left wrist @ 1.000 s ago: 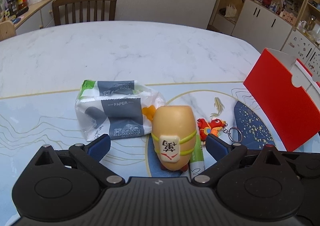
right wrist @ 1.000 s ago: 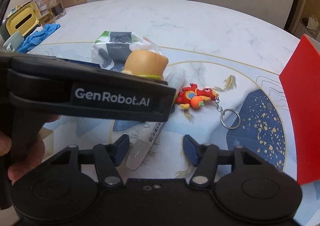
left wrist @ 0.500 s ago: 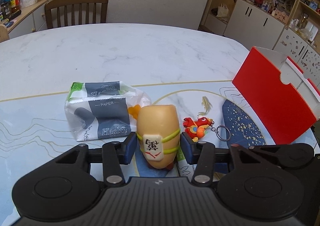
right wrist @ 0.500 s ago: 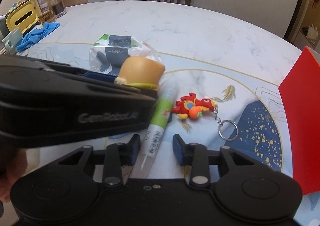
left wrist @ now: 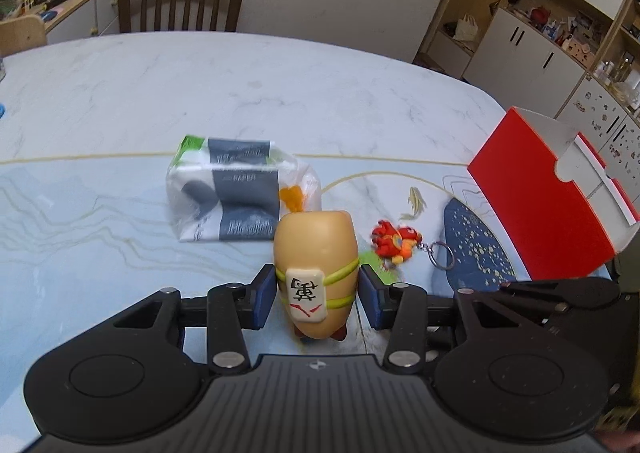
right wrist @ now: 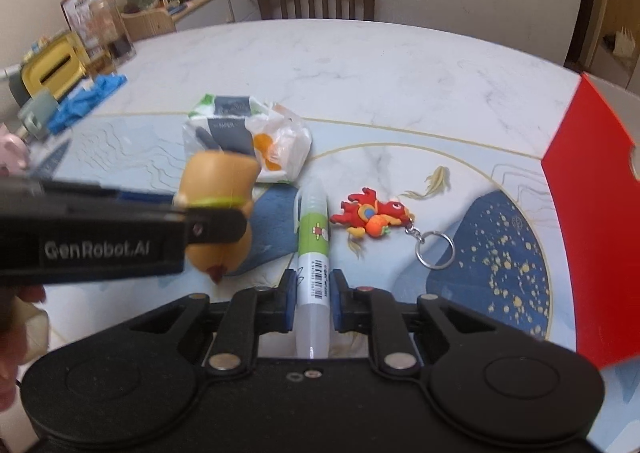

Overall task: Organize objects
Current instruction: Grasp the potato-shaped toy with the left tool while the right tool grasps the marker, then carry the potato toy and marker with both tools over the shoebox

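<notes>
My left gripper [left wrist: 316, 295] is shut on a tan egg-shaped toy [left wrist: 315, 267] with a mahjong tile strapped to it; the toy [right wrist: 218, 209] is lifted and tilted in the right wrist view. My right gripper [right wrist: 313, 303] is shut on a clear pen with a green label [right wrist: 314, 249], which lies along the jaws. A red dragon keychain [right wrist: 374, 215] lies on the table just right of the pen and also shows in the left wrist view [left wrist: 394, 241]. A tissue pack [left wrist: 232, 197] lies behind the toy.
A red open box [left wrist: 548, 205] stands at the right edge of the marble table [left wrist: 240, 85]. A blue cloth [right wrist: 86, 101], a yellow box [right wrist: 54, 69] and a mug [right wrist: 36, 115] sit at the far left. A wooden chair [left wrist: 180, 5] is behind the table.
Both grippers closed: the left on the egg toy, the right on the pen. The toy has been lifted and tilted off the table.
</notes>
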### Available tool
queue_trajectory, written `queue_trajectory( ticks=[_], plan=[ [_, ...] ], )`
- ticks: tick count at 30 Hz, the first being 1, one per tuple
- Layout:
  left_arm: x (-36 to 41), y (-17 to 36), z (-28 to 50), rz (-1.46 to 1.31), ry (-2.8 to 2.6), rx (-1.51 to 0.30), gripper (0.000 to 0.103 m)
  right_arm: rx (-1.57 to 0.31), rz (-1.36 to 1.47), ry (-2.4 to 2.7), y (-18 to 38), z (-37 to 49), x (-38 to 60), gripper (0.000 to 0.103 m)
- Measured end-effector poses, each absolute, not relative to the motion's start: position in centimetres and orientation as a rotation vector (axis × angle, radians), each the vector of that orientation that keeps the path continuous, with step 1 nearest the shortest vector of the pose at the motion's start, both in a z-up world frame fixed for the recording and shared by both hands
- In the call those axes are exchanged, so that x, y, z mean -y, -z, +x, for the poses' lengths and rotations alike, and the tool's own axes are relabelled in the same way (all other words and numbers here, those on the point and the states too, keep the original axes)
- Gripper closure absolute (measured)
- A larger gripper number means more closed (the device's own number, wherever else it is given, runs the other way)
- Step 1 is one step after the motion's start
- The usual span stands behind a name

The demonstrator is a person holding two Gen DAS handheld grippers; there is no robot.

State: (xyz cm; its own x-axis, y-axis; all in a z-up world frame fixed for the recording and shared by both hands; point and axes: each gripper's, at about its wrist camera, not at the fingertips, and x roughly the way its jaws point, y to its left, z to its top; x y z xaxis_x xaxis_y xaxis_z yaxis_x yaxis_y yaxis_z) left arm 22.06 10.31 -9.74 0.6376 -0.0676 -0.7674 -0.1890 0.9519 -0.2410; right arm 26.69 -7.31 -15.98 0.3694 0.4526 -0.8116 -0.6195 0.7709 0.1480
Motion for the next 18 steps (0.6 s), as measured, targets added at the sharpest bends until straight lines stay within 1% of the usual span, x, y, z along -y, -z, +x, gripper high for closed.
queue_trajectory(
  ticks=[9, 18],
  plan=[
    [-9.5, 9.7, 19.6, -0.396, -0.084, -0.941, 0.060, -1.007, -0.091, -0.724, 13.9, 26.0, 11.5, 0.087],
    [-5.9, 9.5, 18.8, -0.424, -0.061, -0.974, 0.060, -1.013, -0.014, -0.712, 12.3, 25.7, 17.2, 0.087]
  ],
)
